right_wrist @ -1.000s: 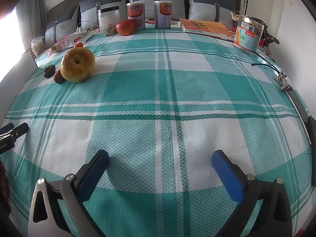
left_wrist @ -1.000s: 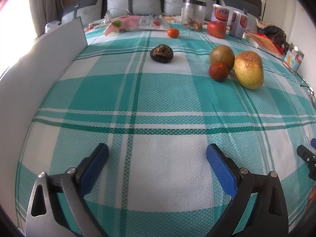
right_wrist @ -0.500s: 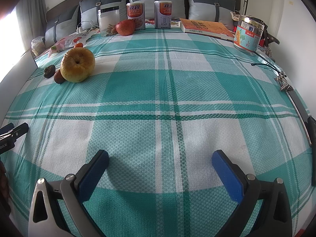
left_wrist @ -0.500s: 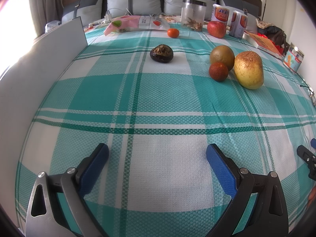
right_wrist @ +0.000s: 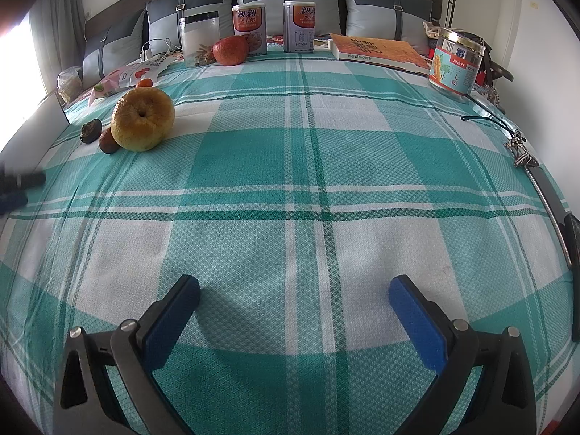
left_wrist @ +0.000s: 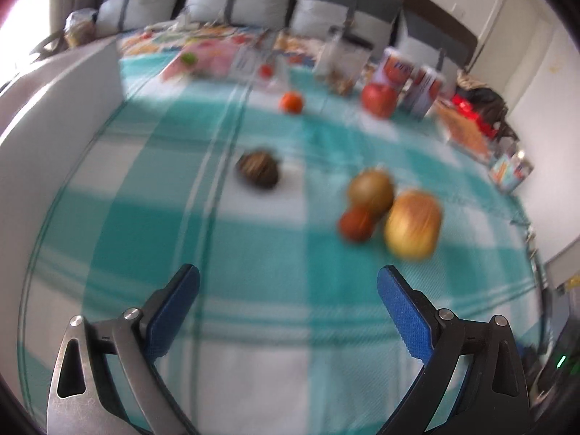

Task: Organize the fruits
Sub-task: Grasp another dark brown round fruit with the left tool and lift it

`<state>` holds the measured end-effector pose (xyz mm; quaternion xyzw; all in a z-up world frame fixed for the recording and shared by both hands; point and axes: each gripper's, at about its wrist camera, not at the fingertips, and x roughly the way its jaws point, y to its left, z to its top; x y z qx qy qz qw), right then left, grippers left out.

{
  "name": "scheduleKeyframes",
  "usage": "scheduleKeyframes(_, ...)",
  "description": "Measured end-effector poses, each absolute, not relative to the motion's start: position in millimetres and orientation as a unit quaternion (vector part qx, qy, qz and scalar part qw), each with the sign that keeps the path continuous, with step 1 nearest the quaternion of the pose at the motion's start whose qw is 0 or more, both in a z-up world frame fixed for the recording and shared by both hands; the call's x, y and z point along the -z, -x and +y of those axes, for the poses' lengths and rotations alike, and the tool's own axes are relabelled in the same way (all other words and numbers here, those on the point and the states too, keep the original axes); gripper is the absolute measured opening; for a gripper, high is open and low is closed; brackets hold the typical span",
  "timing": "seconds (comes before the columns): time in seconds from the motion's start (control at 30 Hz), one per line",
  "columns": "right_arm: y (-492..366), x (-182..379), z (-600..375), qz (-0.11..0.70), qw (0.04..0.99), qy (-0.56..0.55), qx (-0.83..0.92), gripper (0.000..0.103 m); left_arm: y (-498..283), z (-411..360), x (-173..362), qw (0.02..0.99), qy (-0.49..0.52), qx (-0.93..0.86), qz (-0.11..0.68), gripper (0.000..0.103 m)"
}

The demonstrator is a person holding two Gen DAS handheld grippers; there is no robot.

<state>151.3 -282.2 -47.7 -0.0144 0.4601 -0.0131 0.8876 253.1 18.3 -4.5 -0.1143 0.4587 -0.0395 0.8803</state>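
Bedspread in teal and white checks lies under both tools, the left gripper and right gripper each spread wide and holding nothing. Ahead and right of the left one sit a big yellow pear, a brownish fruit and a small red fruit, bunched together. A dark fruit lies straight ahead, apart; a tangerine sits farther off.

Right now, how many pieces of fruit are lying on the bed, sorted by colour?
Yellow, large: 1
Brownish-green, round: 1
Red-brown, small: 1
Dark, wrinkled: 1
Small orange: 1
Large red-orange, by the tins: 1
Total: 6

The brownish-green one shows only in the left view; the yellow fruit hides it in the right view.
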Motion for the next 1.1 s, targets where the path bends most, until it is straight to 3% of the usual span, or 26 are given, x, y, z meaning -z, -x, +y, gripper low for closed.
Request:
scheduleKeyframes(0.23, -151.6, 47.5, -282.4, 0.46, 0.888, 0.014, 0.013, 0.103, -304.4, 5.4, 6.8, 0.882, 0.033, 0.04, 0.468, 0.097)
scheduleKeyframes(0.4, -151.7, 47.4, -282.5, 0.46, 0.888, 0.014, 0.013, 0.103, -333.7, 38.1, 22.9, 0.879, 0.076, -0.005, 0.47, 0.097)
scheduleKeyframes(0.53, -151.6, 47.4, -282.6, 0.46, 0.888, 0.014, 0.013, 0.103, -356.3, 31.4, 45.1, 0.872, 0.043, -0.005, 0.487, 0.096)
scheduleKeyframes(0.63, -151.7, 47.4, -282.2, 0.46, 0.888, 0.014, 0.013, 0.103, -358.7, 32.9, 54.4, 0.875, 0.045, -0.011, 0.482, 0.063)
scheduleKeyframes(0.67, -151.7, 47.4, -282.4, 0.46, 0.888, 0.014, 0.013, 0.103, -357.0, 34.6, 53.5, 0.879, 0.045, -0.009, 0.474, 0.044)
scheduleKeyframes(1.1, -152.0, 47.6, -282.5, 0.46, 0.888, 0.013, 0.012, 0.103, -270.3, 47.9, 29.4, 0.885, 0.027, 0.017, 0.465, 0.043)
